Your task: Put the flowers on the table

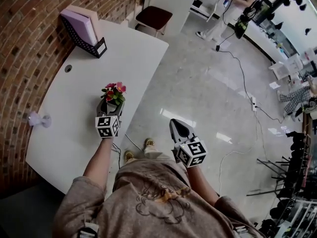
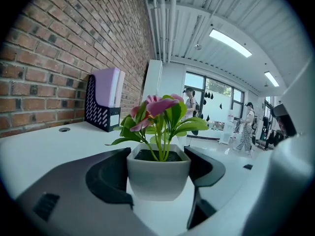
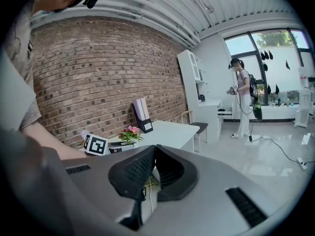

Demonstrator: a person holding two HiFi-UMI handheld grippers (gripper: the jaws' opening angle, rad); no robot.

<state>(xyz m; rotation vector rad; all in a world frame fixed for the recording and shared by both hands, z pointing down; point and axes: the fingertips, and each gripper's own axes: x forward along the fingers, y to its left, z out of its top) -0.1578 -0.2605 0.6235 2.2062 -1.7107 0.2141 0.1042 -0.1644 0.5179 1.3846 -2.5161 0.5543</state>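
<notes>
The left gripper [image 2: 158, 155] has its jaws closed in on a small white pot [image 2: 158, 177], one dark jaw pressed to each side wall. The pot sits squarely between the jaws, and the flowers [image 2: 156, 109], pink blooms on green leaves, stand upright above the jaw tips. From the head view the pot is over the white counter [image 1: 130, 58], close to its near edge. Whether its base rests on the surface or hangs just clear of it cannot be told.

The right gripper [image 3: 153, 150] has its jaws brought together, tips touching and nothing between them. It is held off the counter's edge, over the pale floor [image 1: 208, 93], well to the right of the left gripper's jaws.

Beyond the left jaws, ahead and to their left, a round cable hole [image 2: 64, 129] is set in the counter. Farther on, a dark perforated file holder [image 2: 102, 107] with lilac folders stands against the brick wall [image 2: 59, 53]. Past the counter's far end is a chair [image 1: 153, 17] with a dark seat. Farther still, a person [image 1: 232, 8] stands on the floor.
</notes>
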